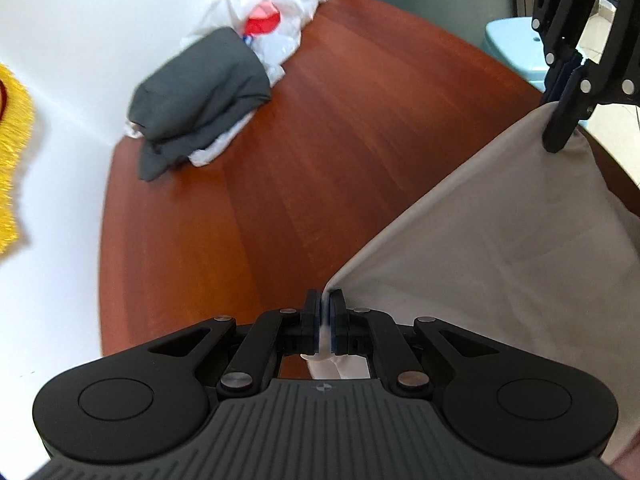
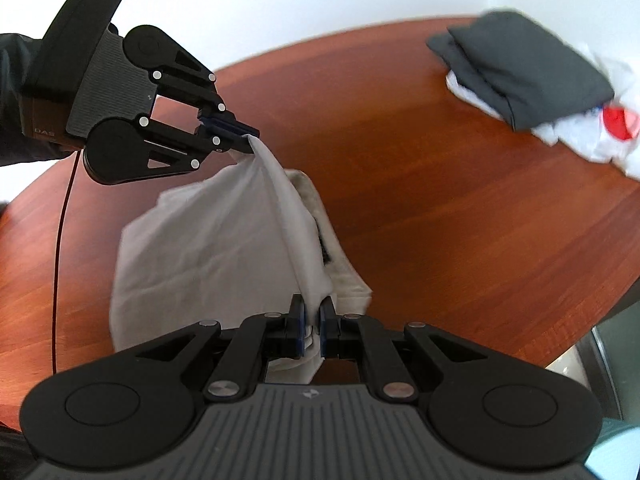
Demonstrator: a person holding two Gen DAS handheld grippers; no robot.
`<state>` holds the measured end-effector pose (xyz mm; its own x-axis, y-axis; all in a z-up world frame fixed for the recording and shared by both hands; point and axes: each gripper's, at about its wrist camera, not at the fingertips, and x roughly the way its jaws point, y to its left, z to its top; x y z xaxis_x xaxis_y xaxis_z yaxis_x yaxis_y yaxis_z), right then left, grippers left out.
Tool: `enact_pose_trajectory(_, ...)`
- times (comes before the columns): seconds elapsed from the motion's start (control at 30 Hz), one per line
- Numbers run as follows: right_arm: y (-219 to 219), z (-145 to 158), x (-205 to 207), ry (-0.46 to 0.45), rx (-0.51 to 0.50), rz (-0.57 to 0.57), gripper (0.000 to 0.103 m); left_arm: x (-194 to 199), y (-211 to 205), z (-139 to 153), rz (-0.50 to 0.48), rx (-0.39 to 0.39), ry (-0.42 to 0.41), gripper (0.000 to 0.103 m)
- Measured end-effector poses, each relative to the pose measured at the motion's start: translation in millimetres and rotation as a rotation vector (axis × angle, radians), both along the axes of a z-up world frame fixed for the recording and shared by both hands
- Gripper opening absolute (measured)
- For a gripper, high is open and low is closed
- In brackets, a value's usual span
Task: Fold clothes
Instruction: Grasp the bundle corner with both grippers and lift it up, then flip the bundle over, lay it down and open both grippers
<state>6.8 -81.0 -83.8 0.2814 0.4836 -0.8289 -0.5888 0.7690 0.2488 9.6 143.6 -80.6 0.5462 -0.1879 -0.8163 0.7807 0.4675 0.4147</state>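
Note:
A light grey garment point(image 1: 500, 224) hangs stretched between my two grippers above the wooden table point(image 1: 280, 160). My left gripper point(image 1: 325, 312) is shut on one corner of it. My right gripper point(image 1: 560, 136) is shut on the other corner, at the upper right. In the right wrist view the right gripper point(image 2: 312, 320) pinches the garment point(image 2: 208, 240), and the left gripper point(image 2: 246, 142) holds its far corner; the cloth's lower part rests on the table point(image 2: 440, 208).
A folded dark grey garment point(image 1: 200, 96) lies at the table's far side on white plastic bags point(image 1: 276, 12) with something red inside; it also shows in the right wrist view point(image 2: 524, 72). A light blue stool point(image 1: 512, 48) stands beyond the table. A yellow fringe point(image 1: 12, 152) is at the left.

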Motion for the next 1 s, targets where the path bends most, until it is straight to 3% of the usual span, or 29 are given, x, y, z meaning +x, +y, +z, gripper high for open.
enact_pose_trajectory(0.3,-5,-30,29,0.044,-0.044,0.055,0.014,21,-5,-28,0.042,-0.017,0.038,0.015)
enact_pose_trajectory(0.53,1,-39,30,0.039,-0.078,0.089,0.024,32,-3,-38,0.091,-0.04,0.052,0.036)
enact_pose_trajectory(1.0,-1,-30,26,0.005,-0.091,0.106,0.046,20,11,-13,0.254,-0.1,0.057,0.043)
